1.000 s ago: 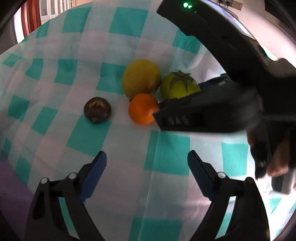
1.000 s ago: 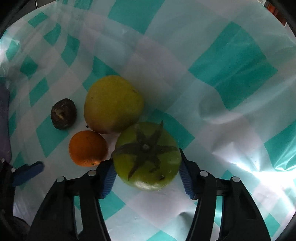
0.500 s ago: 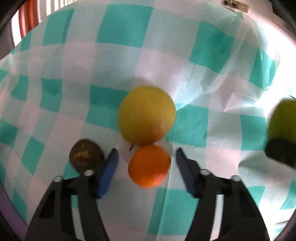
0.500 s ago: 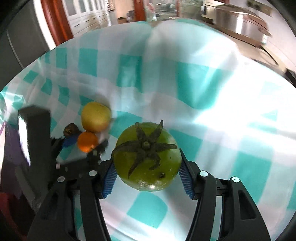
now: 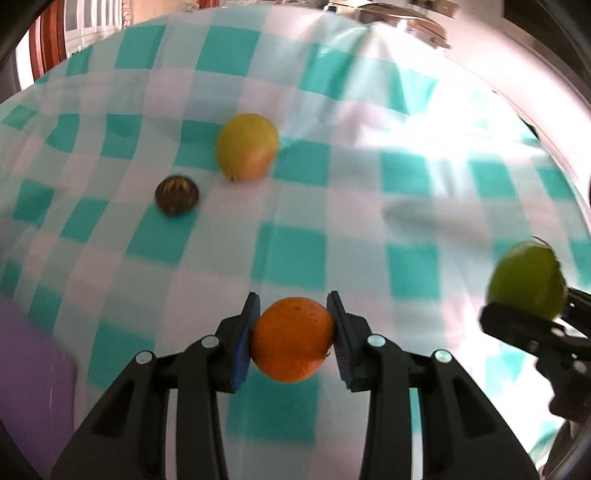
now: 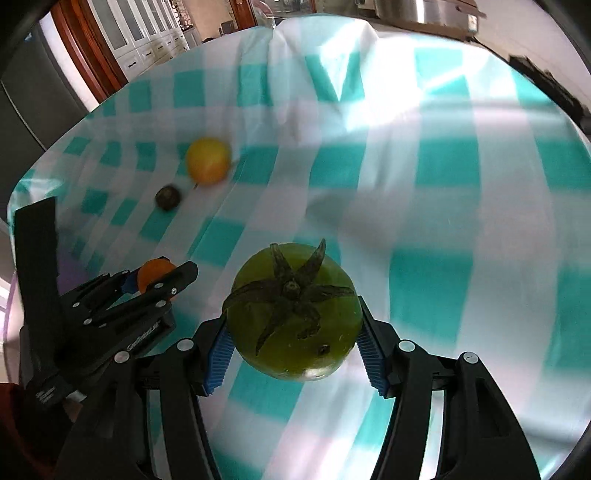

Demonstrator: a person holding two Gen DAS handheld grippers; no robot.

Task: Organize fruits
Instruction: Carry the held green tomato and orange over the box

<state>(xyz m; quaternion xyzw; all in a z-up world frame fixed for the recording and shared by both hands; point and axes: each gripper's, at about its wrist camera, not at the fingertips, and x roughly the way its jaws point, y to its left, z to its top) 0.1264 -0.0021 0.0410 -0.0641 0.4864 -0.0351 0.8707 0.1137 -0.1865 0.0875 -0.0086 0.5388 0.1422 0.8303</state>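
My left gripper (image 5: 293, 339) is shut on an orange (image 5: 292, 339), lifted above the teal-and-white checked tablecloth (image 5: 406, 177). My right gripper (image 6: 293, 345) is shut on a green tomato (image 6: 293, 314) with a dark calyx, also held off the cloth. In the left wrist view that green tomato (image 5: 528, 282) shows at the right edge. In the right wrist view the orange (image 6: 153, 271) sits in the left gripper (image 6: 151, 277) at lower left. A yellow fruit (image 5: 246, 146) and a small dark brown fruit (image 5: 176, 194) lie side by side on the cloth farther back.
A purple object (image 5: 33, 373) lies at the lower left edge of the cloth. Metal pots (image 6: 417, 11) stand behind the table. Wooden cabinets (image 6: 110, 40) fill the back left. Wrinkled cloth (image 6: 443, 229) spreads to the right.
My left gripper came down around the orange, shut on it and lifted it away from the yellow fruit. My right gripper carried the green tomato up and off to the right.
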